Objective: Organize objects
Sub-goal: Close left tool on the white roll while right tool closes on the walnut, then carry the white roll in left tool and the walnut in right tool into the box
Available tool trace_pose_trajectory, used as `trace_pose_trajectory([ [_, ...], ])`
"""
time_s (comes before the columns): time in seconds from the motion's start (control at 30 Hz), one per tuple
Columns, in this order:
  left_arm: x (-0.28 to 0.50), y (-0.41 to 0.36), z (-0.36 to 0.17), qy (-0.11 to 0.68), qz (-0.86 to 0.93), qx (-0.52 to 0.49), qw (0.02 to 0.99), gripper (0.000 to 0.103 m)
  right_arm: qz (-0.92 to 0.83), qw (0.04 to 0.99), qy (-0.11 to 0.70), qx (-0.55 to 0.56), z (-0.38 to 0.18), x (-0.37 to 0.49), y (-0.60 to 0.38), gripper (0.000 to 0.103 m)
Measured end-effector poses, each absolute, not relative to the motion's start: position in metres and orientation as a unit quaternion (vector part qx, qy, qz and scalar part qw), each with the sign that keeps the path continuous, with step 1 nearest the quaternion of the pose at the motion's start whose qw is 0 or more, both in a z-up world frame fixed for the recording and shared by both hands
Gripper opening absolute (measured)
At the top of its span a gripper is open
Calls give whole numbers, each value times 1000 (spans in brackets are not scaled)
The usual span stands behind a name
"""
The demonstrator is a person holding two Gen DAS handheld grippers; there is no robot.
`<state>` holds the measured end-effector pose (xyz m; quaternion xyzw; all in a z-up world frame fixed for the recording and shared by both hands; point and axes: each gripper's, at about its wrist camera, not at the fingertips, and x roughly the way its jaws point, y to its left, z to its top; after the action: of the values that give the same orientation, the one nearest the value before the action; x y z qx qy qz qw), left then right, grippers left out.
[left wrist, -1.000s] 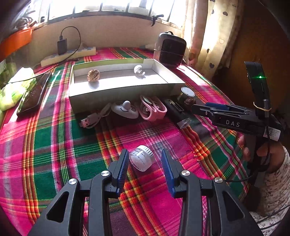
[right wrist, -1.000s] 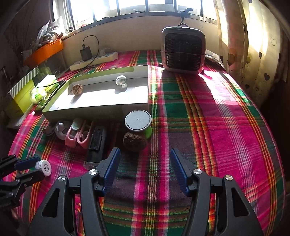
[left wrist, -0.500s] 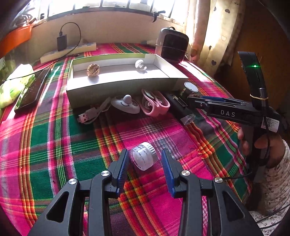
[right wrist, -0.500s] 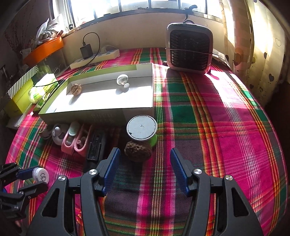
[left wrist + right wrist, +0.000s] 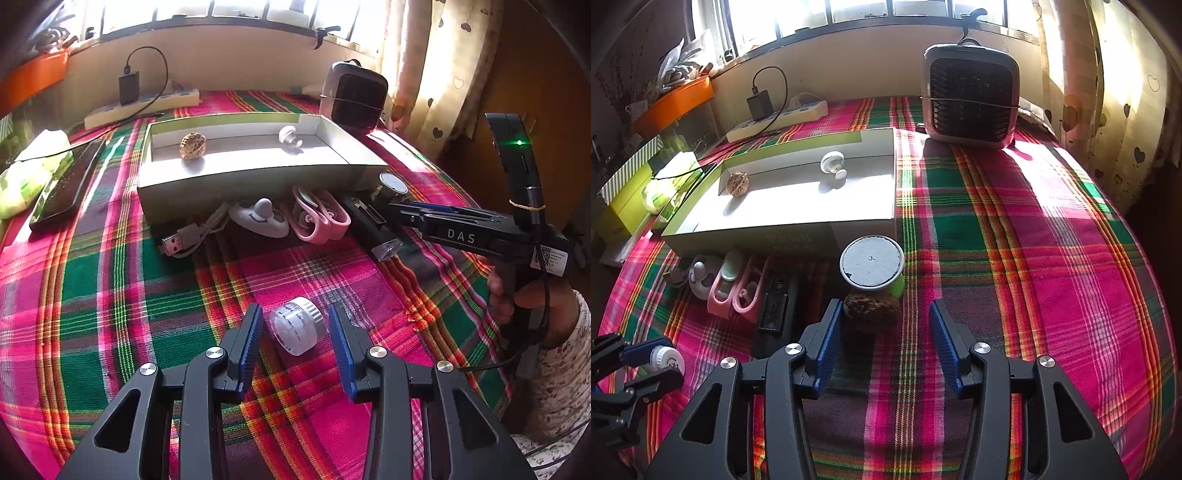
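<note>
My left gripper (image 5: 295,332) is open around a white ribbed cap (image 5: 297,326) that lies on the plaid cloth between the blue pads, with gaps on both sides. It also shows in the right wrist view (image 5: 666,360). My right gripper (image 5: 882,332) is open, low over the cloth, with a brown rough lump (image 5: 871,312) between its fingertips, nearer the left pad. Behind the lump stands a green cup with a white lid (image 5: 871,264). The shallow grey box (image 5: 255,181) holds a walnut-like ball (image 5: 192,146) and a white knob (image 5: 288,134).
In front of the box lie a USB cable (image 5: 181,243), a white smiley holder (image 5: 258,219), pink clips (image 5: 317,218) and a black stick (image 5: 373,229). A small fan heater (image 5: 971,92), a power strip (image 5: 775,120) and a phone (image 5: 66,184) lie at the back and left.
Both grippers have moved forward. The left jaws now straddle the white cap more closely. The right gripper has come up to the brown lump.
</note>
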<state>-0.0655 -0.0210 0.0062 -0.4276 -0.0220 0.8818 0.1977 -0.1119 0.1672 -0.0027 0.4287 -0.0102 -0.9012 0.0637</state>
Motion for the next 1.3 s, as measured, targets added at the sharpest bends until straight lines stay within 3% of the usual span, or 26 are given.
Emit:
trace_pose_trajectory([
  [0.43, -66, -23, 7, -27, 882, -427, 199, 28, -902, 71, -9, 426, -2, -111, 165, 32],
  [1.3, -66, -24, 16, -28, 887, -415, 203, 28, -903, 80, -14, 422, 3, -101, 166, 32],
])
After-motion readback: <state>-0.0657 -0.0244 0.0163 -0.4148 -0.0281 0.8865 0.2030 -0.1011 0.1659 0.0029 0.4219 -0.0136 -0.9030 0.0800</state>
